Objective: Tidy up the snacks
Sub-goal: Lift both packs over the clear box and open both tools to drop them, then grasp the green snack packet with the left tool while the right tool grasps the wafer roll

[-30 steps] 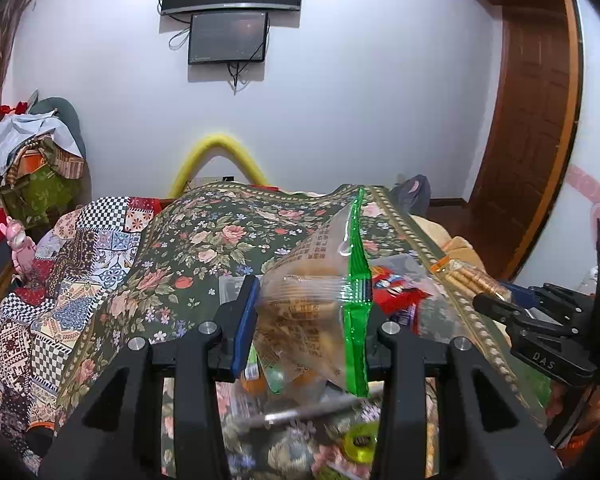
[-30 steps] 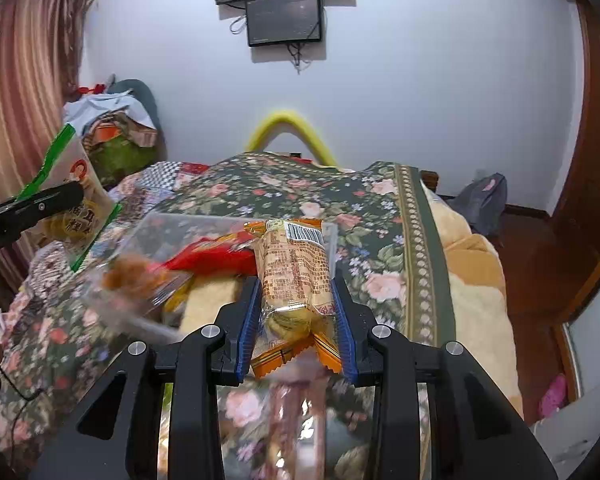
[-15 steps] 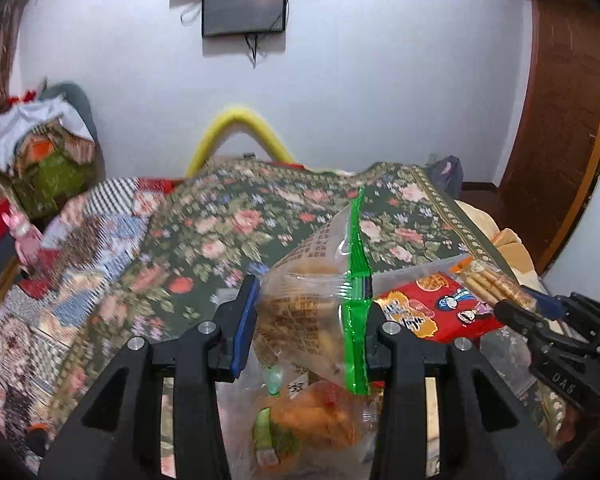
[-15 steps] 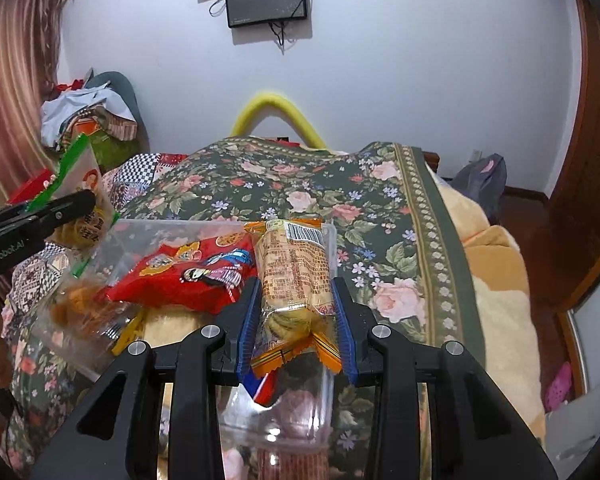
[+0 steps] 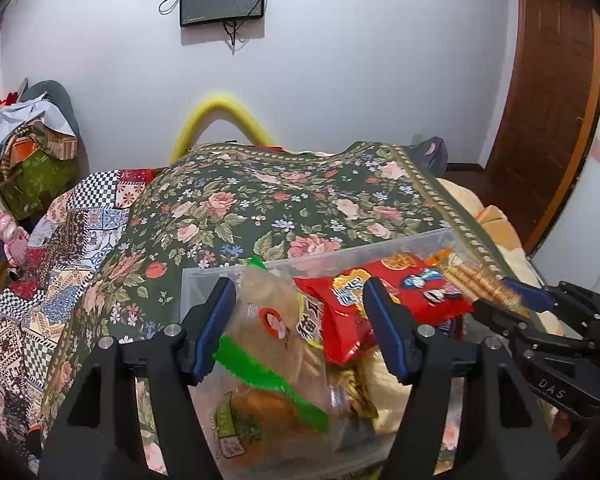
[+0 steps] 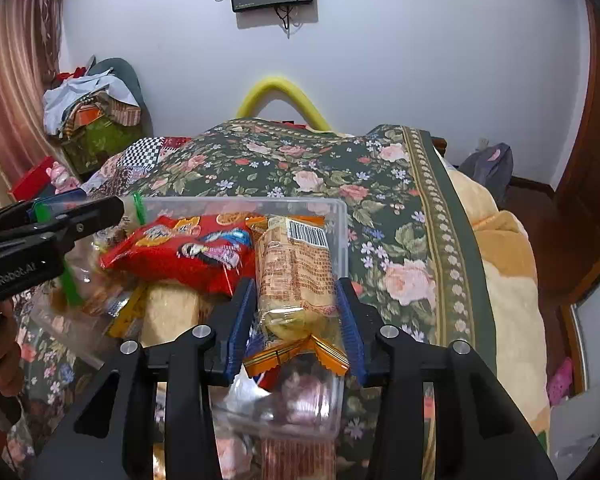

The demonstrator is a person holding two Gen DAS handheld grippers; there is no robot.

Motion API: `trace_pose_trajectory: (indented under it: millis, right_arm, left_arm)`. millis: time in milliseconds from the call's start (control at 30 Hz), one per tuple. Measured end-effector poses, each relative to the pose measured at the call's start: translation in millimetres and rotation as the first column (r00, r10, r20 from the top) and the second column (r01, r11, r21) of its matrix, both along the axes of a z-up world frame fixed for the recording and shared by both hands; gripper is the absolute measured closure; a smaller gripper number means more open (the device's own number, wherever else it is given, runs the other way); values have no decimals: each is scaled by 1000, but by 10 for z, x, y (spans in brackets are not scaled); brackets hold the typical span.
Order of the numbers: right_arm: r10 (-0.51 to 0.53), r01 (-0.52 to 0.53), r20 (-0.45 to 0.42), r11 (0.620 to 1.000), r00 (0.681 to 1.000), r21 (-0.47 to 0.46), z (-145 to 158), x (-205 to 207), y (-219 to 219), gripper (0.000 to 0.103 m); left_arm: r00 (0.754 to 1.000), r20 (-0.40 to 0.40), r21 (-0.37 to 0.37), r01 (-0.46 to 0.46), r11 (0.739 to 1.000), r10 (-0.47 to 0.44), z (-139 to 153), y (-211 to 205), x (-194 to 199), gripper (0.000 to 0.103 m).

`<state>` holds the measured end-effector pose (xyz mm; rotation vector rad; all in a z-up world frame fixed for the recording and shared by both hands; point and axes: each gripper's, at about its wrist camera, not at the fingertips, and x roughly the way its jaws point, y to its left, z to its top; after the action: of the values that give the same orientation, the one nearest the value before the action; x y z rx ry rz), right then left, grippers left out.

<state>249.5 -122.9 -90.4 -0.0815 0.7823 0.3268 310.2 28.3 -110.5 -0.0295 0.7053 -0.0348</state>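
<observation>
A clear plastic bin (image 5: 204, 280) (image 6: 342, 236) full of snacks sits on the flowered bed cover. My left gripper (image 5: 300, 308) is open over the bin; the clear snack bag with green edges (image 5: 272, 336) lies loose between its fingers, resting in the bin. A red snack bag (image 5: 380, 300) (image 6: 188, 252) lies on top beside it. My right gripper (image 6: 296, 304) is shut on an orange-ended biscuit pack (image 6: 296, 276) and holds it over the bin's right end; it shows at the right of the left wrist view (image 5: 512, 304).
The bed has a green flowered cover (image 5: 284, 204) and a patchwork quilt (image 5: 60, 240) on the left. A yellow padded arch (image 5: 220, 116) stands at the far end. Piled clothes (image 6: 92, 108) sit far left, a wooden door (image 5: 548, 100) at right.
My left gripper has lowered toward the bin and opened, letting go of the green-edged bag, which now lies in the bin. My right gripper has moved lower and closer over the bin with the biscuit pack.
</observation>
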Motion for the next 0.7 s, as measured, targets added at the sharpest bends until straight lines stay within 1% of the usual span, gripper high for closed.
trace_pose_trajectory:
  millis: [33, 133, 200, 300, 400, 533, 700]
  right_arm:
    - [3, -3, -5, 1000, 1000, 4, 2, -9, -3, 63]
    - [11, -11, -11, 1000, 1000, 20, 43, -71, -51, 57]
    - [12, -12, 0, 1000, 1000, 22, 90, -149, -84, 53]
    - [19, -19, 17, 1000, 1000, 16, 161, -252, -111, 51]
    - [25, -26, 33, 1000, 999, 13, 223, -366, -144, 48]
    - [28, -28, 48, 1000, 998, 9, 265, -510, -205, 44]
    - [37, -38, 23, 999, 999, 5, 212, -662, -267, 42]
  left_arm:
    - [1000, 3, -2, 4, 1000, -4, 24, -5, -28, 37]
    - [1000, 19, -1, 16, 1000, -16, 124, -10, -137, 36]
    - [999, 27, -20, 23, 1000, -23, 203, 8, -240, 36]
    - [999, 29, -51, 34, 998, -32, 282, 42, -383, 34]
    - [999, 27, -60, 41, 997, -40, 317, 71, -522, 33]
    - [999, 4, -65, 50, 997, -50, 280, 109, -711, 32]
    - [996, -48, -75, 68, 995, -72, 126, 145, -914, 32]
